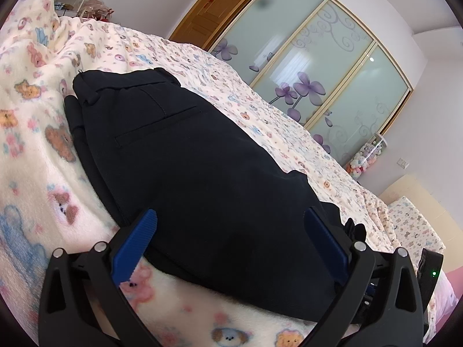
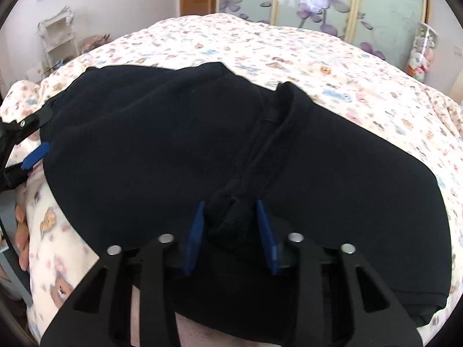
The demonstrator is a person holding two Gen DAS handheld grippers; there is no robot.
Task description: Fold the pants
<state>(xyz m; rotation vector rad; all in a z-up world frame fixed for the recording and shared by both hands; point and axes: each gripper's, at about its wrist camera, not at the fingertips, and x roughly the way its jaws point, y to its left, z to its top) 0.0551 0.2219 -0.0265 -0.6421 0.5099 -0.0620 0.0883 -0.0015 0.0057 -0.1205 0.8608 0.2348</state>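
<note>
The dark pants [image 1: 185, 156] are laid on the bed [image 1: 43, 159], over its bear-printed blanket, and are already doubled into a compact stack; at the far left of the left wrist view the waistband and a welt pocket [image 1: 156, 127] are seen on top, with further layers showing at the stack's left edge, so at least one fold is judged done. The left gripper [image 1: 231, 225] is held at the near edge of the stack, its jaws spread wide on either side of the cloth and gripping nothing. Further right, in the right wrist view, the right gripper [image 2: 230, 222] is seen with its jaws clenched on a bunched ridge of fabric [image 2: 228, 217]; a raised seam runs away from it across the pants [image 2: 332, 173]. A last fold or a smoothing of that bunch is judged to remain.
</note>
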